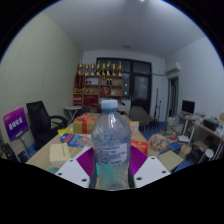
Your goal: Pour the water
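A clear plastic water bottle with a pale label and a white cap stands upright between my gripper's fingers. Both purple pads press against its sides, so the gripper is shut on the bottle. The bottle is raised above a cluttered table and hides what lies straight ahead of the fingers. No cup or other vessel for water shows.
The table beyond holds colourful boxes and packets. A black office chair stands to the left, near a purple sign. A shelf with trophies lines the far wall. More desks sit at the right.
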Motion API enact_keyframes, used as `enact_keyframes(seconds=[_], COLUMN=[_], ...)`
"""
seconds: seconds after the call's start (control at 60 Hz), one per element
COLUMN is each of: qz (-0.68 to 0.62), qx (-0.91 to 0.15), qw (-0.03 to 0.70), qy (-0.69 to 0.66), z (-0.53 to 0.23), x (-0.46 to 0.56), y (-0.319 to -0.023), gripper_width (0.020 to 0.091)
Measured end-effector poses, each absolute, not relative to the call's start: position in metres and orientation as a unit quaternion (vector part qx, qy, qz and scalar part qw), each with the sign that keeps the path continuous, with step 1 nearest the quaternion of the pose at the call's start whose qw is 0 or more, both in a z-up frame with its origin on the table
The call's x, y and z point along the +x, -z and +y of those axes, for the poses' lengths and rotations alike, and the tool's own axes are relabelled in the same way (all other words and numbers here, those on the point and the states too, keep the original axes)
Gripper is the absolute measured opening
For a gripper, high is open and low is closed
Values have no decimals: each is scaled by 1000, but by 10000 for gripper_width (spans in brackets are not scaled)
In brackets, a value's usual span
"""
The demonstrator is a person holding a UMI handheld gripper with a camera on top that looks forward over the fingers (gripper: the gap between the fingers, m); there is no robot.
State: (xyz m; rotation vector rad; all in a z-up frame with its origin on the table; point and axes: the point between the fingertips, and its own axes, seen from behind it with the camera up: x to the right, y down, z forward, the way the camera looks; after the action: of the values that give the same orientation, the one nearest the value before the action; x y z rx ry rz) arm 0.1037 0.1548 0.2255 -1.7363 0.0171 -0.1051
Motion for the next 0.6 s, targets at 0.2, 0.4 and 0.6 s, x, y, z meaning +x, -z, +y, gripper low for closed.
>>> enact_keyframes(seconds=[0.2,0.4,0.6], qz=[5,12,3], qx=[-782,-767,-762], qw=[623,641,647], qy=[-3,-32,-28], z=[175,160,161], x=[135,144,144], y=[-123,-89,-87], gripper_width=[439,445,584])
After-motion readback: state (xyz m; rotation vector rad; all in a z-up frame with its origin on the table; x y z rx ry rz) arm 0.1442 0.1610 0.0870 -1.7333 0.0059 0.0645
